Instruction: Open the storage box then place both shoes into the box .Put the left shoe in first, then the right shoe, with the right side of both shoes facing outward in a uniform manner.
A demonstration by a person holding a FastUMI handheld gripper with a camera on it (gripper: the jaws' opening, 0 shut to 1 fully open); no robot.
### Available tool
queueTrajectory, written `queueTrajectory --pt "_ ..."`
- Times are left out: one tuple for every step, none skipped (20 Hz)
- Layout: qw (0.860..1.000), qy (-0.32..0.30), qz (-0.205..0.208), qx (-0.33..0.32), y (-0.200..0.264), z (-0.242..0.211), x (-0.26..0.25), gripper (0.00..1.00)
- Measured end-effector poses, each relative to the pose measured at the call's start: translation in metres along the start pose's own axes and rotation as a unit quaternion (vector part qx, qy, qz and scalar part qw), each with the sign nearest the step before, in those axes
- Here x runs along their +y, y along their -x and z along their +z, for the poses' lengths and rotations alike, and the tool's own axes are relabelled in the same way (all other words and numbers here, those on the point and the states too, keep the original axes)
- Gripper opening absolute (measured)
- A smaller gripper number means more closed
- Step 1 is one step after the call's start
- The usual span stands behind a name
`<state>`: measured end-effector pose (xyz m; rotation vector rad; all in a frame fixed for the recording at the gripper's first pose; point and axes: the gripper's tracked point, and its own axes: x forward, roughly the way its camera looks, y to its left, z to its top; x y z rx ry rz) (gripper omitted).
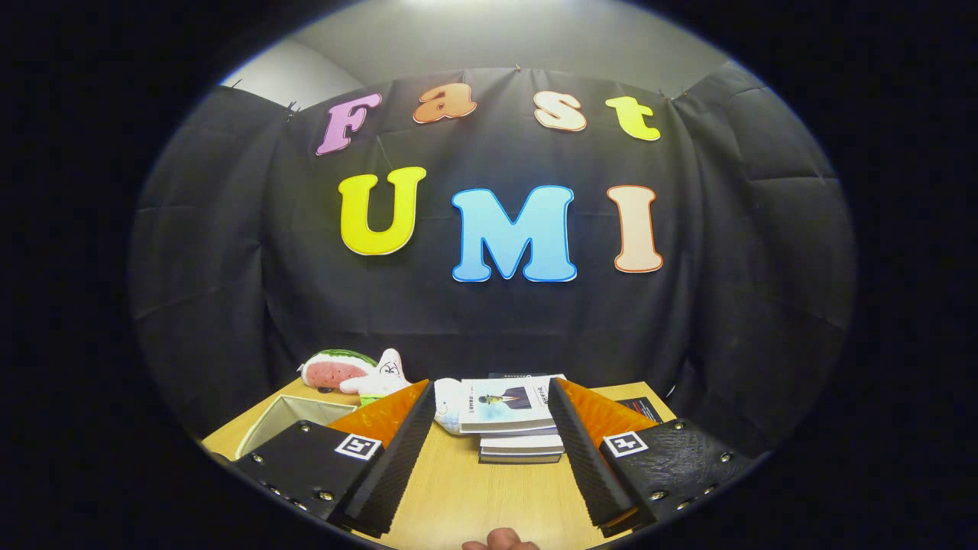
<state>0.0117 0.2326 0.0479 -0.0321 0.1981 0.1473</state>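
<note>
Gripper view first, and we read it from the left. At the table's [489,496] left corner, partly behind the left finger, sits an open-topped pale container [284,422] with thin walls; we take it for the storage box, though we cannot tell whether a lid or flap belongs to it. It looks light and somewhat flexible, so we judge a pinch on the rim or a flap edge would move it easily and could also slide it. Behind it lies a plush toy [350,372] shaped like a watermelon slice with a pale cartoon figure.

Our gripper [489,412] is spread wide with nothing between the fingers, only bare tabletop. Each finger carries a square black-and-white marker tag.

Just past the left finger's tip, a small patch of something white and rounded [447,409] peeks out beside the books; it may be a shoe, but too little shows to say. If it is one, we expect a light, soft upper and a stiffer sole and heel, so the heel collar would be the firm place to grip. We cannot pick out a second shoe.

Ahead between the fingertips stands a stack of books [510,424]; the top cover has print too small to read. Beyond the right finger lies a dark booklet [640,409], also illegible. A fingertip [500,541] shows at the near edge.
</note>
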Motion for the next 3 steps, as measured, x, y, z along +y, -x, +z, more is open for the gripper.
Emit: queueTrajectory --pt "1.0 0.011 0.005 -0.001 0.004 -0.005 -0.006 0.9" --pt "1.0 0.017 0.004 -0.004 0.008 -0.009 -0.016 0.91" --pt "1.0 0.02 0.002 -0.014 0.011 -0.011 -0.028 0.9"
